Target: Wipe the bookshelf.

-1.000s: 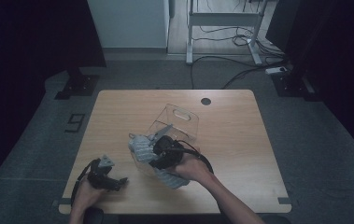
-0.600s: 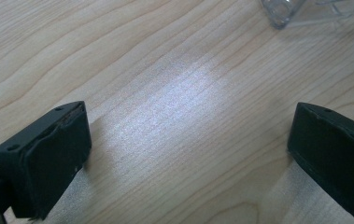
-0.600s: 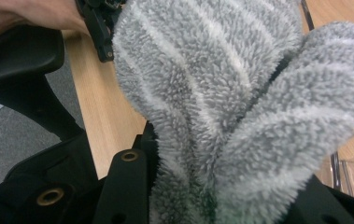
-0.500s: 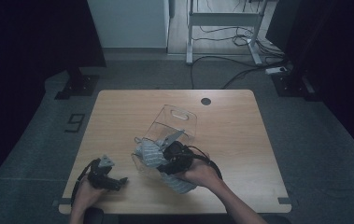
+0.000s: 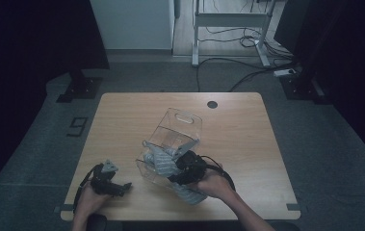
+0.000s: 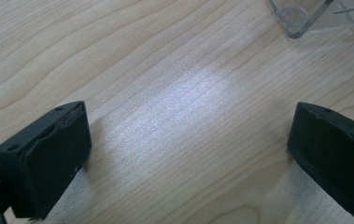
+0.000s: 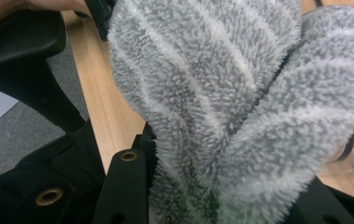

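The light wooden rectangular worktop (image 5: pixel 122 120) is seen with wide bare room on its far half and along its right side; a small dark round hole (image 5: pixel 212 104) sits near the far edge. The clear plastic storage box (image 5: pixel 173 144) is tipped on its side near the middle, its open mouth turned toward the near edge. The grey fluffy striped towel (image 5: pixel 163 163) is bunched partly inside that mouth, its long axis running diagonally from the box toward the near right, where its end lies on the worktop under the person's right hand. The right tongs (image 5: pixel 182 168) are pinched on the towel, folds of which are pressed between the jaws in the right gripper view (image 7: pixel 240 116). The left tongs (image 5: pixel 115 185) are held spread and empty near the near left corner, well apart from the box. Dark grey carpet surrounds the worktop, with cables and a metal frame beyond.
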